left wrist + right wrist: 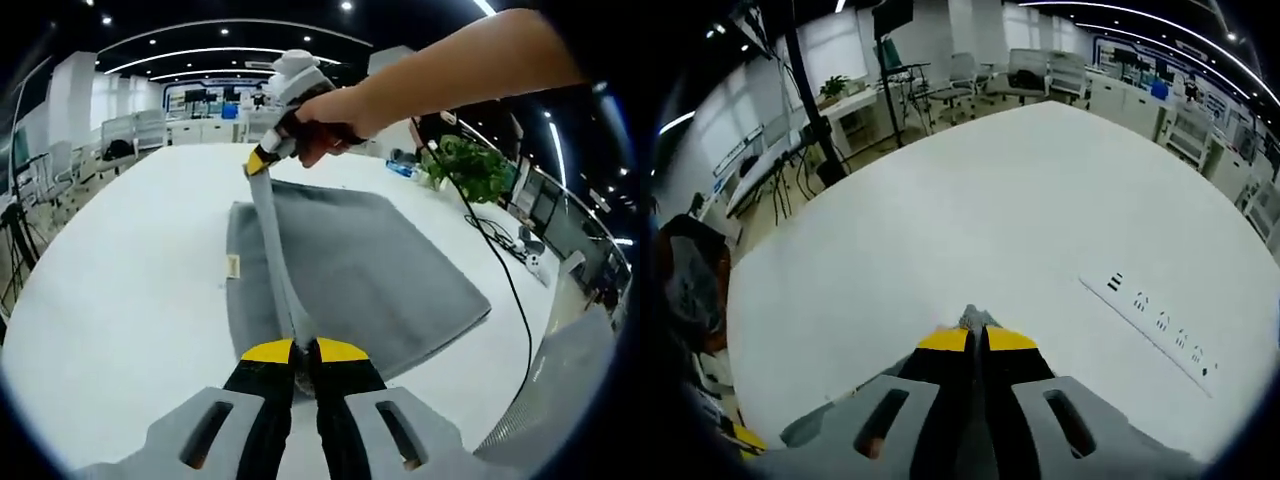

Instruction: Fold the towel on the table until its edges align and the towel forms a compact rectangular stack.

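A grey towel point(385, 270) lies spread on the white table point(120, 290), with a small tag point(233, 266) at its left side. One edge is lifted and pulled taut as a narrow band between the two grippers. My left gripper point(305, 348) is shut on the near end of that band. The right gripper point(263, 160), held by a person's hand point(325, 125), grips the far end above the towel's back corner. In the right gripper view, my right gripper point(977, 335) is shut, and a bit of grey towel point(975, 318) pokes out between its tips over the table point(970, 190).
A green plant point(470, 165) stands at the table's right edge, and a black cable point(500, 260) runs down past it. Printed marks point(1160, 320) lie on the table to the right. Chairs and desks point(970, 75) stand beyond the far edge.
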Action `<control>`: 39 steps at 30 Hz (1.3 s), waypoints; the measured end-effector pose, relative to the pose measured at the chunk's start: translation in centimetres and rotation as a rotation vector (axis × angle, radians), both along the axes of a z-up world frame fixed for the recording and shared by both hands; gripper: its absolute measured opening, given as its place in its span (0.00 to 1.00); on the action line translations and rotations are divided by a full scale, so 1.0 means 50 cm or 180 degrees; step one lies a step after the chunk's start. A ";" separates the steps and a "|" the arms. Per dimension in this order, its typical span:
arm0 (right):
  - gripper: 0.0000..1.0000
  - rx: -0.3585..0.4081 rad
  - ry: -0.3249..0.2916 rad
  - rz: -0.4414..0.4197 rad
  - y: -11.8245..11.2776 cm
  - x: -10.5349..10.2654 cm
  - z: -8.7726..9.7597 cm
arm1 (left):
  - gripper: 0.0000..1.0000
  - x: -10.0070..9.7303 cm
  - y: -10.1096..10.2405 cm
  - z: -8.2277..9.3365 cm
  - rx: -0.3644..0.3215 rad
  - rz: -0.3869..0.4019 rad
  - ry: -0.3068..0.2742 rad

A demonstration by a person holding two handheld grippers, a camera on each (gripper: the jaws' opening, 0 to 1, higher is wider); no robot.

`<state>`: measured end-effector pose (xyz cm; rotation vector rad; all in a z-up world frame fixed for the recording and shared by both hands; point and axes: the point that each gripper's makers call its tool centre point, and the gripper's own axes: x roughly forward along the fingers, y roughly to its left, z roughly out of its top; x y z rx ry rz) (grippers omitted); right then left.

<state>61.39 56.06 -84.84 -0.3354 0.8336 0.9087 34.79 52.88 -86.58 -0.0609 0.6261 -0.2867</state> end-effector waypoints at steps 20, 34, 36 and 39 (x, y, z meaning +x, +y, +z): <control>0.04 -0.0030 -0.0023 0.0194 0.055 -0.020 -0.040 | 0.09 -0.035 0.029 -0.054 -0.0044 0.0021 0.0332; 0.12 0.0223 -0.0175 0.0215 0.071 -0.010 -0.001 | 0.10 -0.044 0.039 -0.071 -0.0229 0.0157 0.0485; 0.12 0.0234 -0.0191 0.0214 0.069 -0.008 0.005 | 0.10 -0.049 0.039 -0.071 -0.0238 0.0163 0.0504; 0.12 0.0234 -0.0205 0.0214 0.065 -0.006 0.010 | 0.10 -0.061 0.043 -0.072 -0.0212 0.0160 0.0514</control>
